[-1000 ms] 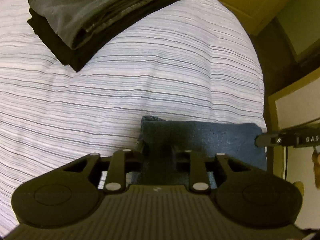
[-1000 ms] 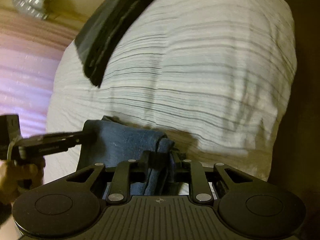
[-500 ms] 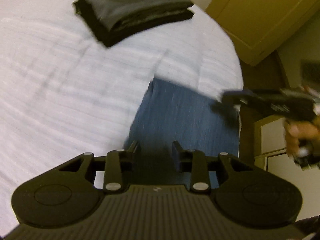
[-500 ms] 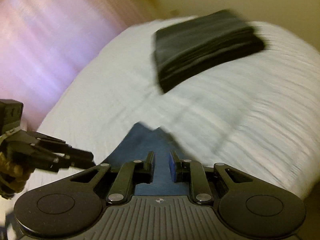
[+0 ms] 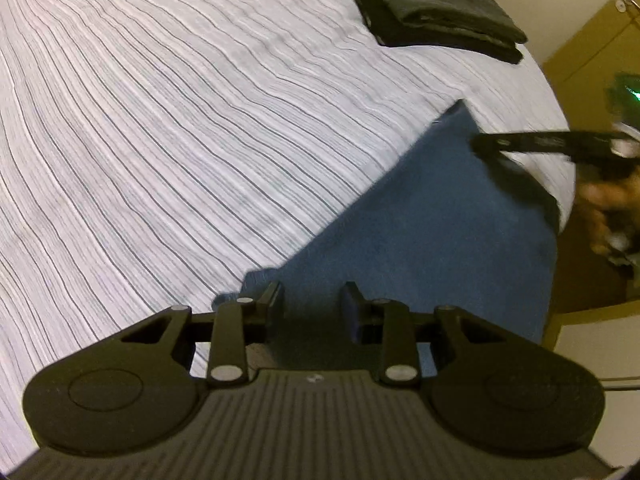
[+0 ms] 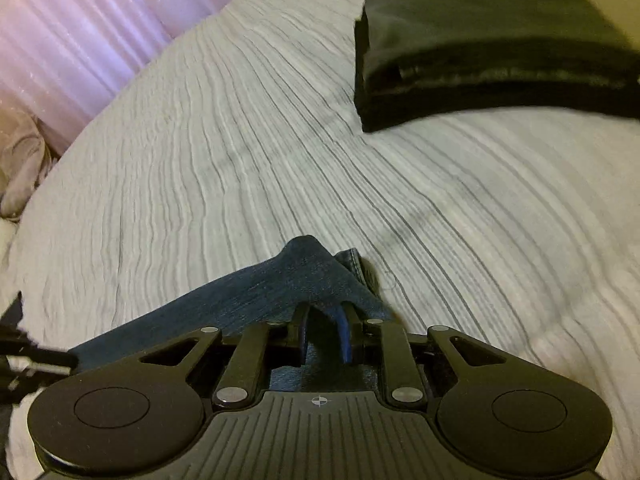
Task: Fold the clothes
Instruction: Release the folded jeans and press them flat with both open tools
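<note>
While its fingers stand parted around a corner of the blue garment (image 5: 420, 216), the left gripper (image 5: 312, 304) grips nothing; the right gripper (image 6: 326, 320) pinches the cloth's other corner, which stretches between them over the striped bedsheet (image 5: 180, 120), with folded dark clothes (image 6: 480, 48) stacked far ahead

A white bedspread with thin dark stripes (image 5: 180, 140) was spread across most of both views. Pale pink curtains (image 6: 80, 32) were seen at the upper left of the right wrist view. Yellowish-brown cabinet panels (image 5: 592, 56) were seen at the upper right of the left wrist view, with a blurred green glow (image 5: 628, 92) beside them.
</note>
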`<act>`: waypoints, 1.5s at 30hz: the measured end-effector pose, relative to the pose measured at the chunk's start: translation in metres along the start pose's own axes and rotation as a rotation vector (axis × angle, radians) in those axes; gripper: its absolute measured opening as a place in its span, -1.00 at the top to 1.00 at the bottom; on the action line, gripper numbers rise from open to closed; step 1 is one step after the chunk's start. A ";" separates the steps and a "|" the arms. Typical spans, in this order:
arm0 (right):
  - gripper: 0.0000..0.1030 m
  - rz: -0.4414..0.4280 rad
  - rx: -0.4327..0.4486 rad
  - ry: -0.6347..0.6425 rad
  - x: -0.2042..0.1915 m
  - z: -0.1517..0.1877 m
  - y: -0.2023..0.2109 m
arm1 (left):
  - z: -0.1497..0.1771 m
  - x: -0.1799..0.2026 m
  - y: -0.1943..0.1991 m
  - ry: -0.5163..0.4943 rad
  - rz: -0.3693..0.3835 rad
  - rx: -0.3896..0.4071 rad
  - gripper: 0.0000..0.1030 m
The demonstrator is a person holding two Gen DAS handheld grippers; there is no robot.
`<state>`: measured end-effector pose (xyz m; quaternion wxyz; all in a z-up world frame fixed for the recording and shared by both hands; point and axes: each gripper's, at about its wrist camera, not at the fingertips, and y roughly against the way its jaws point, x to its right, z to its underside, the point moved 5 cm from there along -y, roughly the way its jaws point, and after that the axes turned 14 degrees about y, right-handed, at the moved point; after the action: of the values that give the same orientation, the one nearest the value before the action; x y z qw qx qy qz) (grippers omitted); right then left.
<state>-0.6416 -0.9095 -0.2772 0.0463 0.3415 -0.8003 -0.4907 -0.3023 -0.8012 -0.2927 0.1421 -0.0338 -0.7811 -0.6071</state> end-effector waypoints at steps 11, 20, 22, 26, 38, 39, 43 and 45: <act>0.62 -0.016 -0.095 -0.075 -0.041 0.076 0.038 | -0.013 -0.003 -0.046 -0.038 -0.010 -0.040 0.53; -0.24 -0.016 -0.073 -0.030 -0.059 0.064 0.057 | 0.019 -0.011 0.025 0.014 0.011 0.067 0.54; -0.24 -0.034 -0.055 -0.008 -0.060 0.051 0.052 | 0.034 -0.008 0.028 0.021 0.009 0.069 0.54; -0.24 -0.045 0.012 0.058 -0.053 0.008 0.032 | 0.049 -0.003 0.013 0.028 0.008 0.049 0.54; -0.24 -0.071 -0.053 0.040 -0.046 0.001 0.034 | 0.081 -0.002 0.022 0.040 0.033 0.029 0.55; -0.24 -0.081 -0.063 0.037 -0.052 0.012 0.039 | 0.090 0.003 0.027 0.031 0.051 0.025 0.55; -0.24 -0.099 -0.138 0.003 -0.065 0.062 0.041 | 0.121 0.027 0.011 -0.035 0.080 -0.048 0.55; -0.24 -0.095 -0.177 -0.036 -0.063 0.088 0.033 | 0.127 0.033 -0.003 -0.061 0.068 -0.079 0.54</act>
<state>-0.6462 -0.7970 -0.2792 0.0385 0.3650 -0.7375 -0.5670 -0.3576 -0.6841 -0.3151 0.1371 -0.0845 -0.7588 -0.6312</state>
